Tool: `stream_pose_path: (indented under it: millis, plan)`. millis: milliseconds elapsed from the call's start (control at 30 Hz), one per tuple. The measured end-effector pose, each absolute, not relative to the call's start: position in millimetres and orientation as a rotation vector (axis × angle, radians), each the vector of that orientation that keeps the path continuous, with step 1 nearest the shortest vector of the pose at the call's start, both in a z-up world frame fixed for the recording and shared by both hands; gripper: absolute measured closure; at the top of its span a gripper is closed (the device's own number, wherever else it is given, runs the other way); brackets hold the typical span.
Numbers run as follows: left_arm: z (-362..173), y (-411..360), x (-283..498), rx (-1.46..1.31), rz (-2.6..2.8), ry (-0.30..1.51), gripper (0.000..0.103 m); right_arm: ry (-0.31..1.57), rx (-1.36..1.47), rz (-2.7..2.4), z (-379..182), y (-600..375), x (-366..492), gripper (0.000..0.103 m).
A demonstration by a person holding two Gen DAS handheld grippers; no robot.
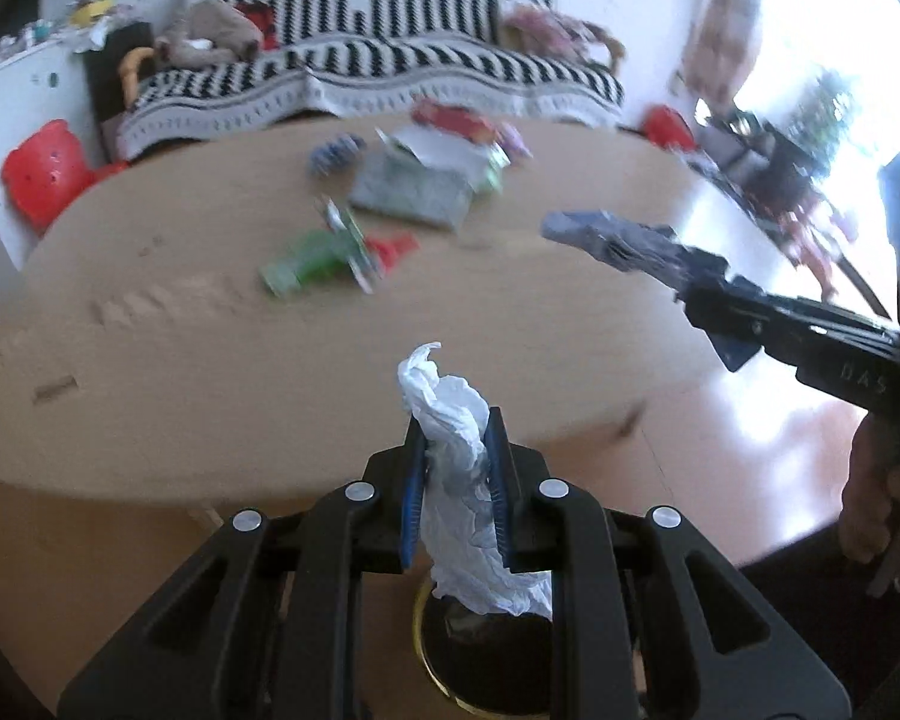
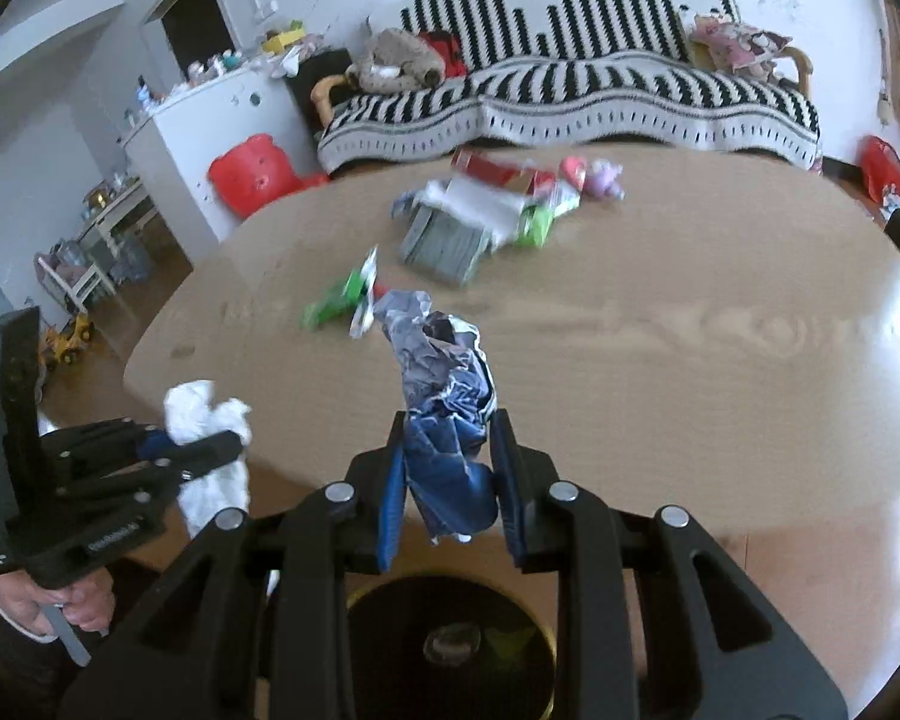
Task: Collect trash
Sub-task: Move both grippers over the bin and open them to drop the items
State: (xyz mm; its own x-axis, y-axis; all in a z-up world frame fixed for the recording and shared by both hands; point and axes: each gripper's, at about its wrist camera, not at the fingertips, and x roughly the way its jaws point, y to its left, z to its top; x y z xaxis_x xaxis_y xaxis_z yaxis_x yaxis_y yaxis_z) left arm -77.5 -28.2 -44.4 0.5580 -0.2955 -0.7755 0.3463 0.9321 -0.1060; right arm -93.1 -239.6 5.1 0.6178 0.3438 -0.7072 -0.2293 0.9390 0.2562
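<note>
Tissue [image 1: 456, 480] pinched in left gripper [image 1: 456, 468], blue wrapper [image 2: 447, 420] pinched in right gripper [image 2: 450, 456], both held above counter [image 2: 690, 372] edge

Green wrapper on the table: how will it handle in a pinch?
The green wrapper looks thin and crumpled, so probably floppy and very light. It lies flat on the table, so likely hard to get under. Shiny patches hint it may slip.

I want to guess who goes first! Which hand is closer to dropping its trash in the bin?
Probably the left gripper: its white tissue hangs right above the round bin. The right gripper holds blue paper over the table.
</note>
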Motion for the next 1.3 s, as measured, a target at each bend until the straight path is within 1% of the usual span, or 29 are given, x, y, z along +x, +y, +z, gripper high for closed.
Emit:
stream_pose_path:
  millis: [233,367,567,633,967,1300]
  plan:
    - [-92.5,-41.6,-119.7,0.114,-0.427,1.04,0.084,0.975,0.123,0.371,-42.0,-224.7,-162.0,0.076]
    - [-118.3,-48.2,-138.6,0.14,-0.448,1.121,0.084,1.108,0.118,0.375,-77.5,-219.1,-192.6,0.076]
    - [-156.2,-62.4,-155.9,0.166,-0.49,1.265,0.084,1.266,0.136,0.282,-114.0,-226.2,-207.7,0.076]
    - [-164.1,-66.6,-155.9,0.165,-0.496,1.292,0.084,1.314,0.193,0.271,-124.7,-231.2,-204.5,0.076]
    - [-162.4,-77.4,-150.8,0.167,-0.497,1.283,0.084,1.29,0.263,0.279,-115.9,-231.1,-191.6,0.075]
    - [-160.7,-79.0,-146.1,0.146,-0.493,1.289,0.084,1.294,0.272,0.284,-110.8,-226.2,-184.4,0.075]
